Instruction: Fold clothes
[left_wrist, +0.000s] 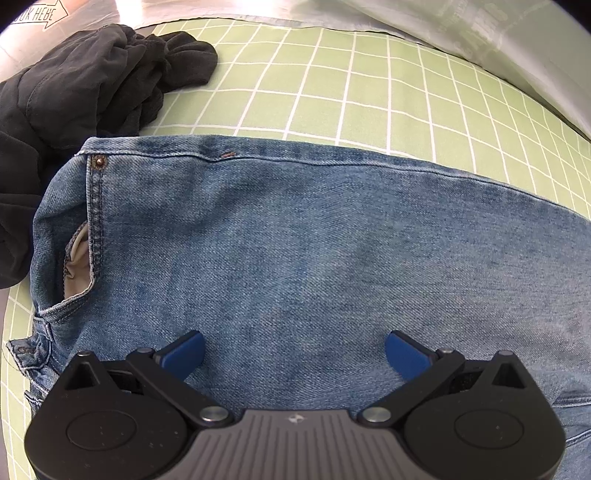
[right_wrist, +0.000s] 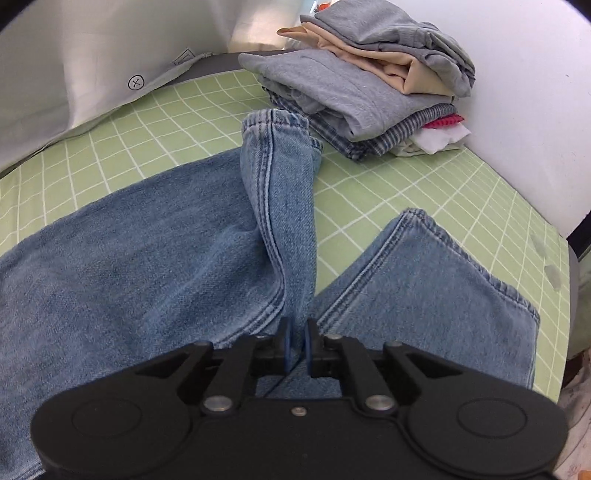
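Blue jeans (left_wrist: 295, 240) lie across a green checked cloth (left_wrist: 351, 85). In the left wrist view I see their waist end, with a side pocket (left_wrist: 79, 258) at the left. My left gripper (left_wrist: 294, 350) hovers over the denim, open, with nothing between its blue pads (left_wrist: 188, 350). In the right wrist view the jeans (right_wrist: 129, 251) spread leftward, and one leg (right_wrist: 284, 192) is lifted into a ridge. My right gripper (right_wrist: 296, 345) is shut on that leg's fabric. The other leg's hem (right_wrist: 461, 258) lies flat at the right.
A crumpled black garment (left_wrist: 85, 85) lies at the left by the waistband. A stack of folded clothes (right_wrist: 369, 85) stands at the far right near a white wall. White sheeting (right_wrist: 92, 74) borders the cloth's far edge. The table's right edge (right_wrist: 570, 266) is close.
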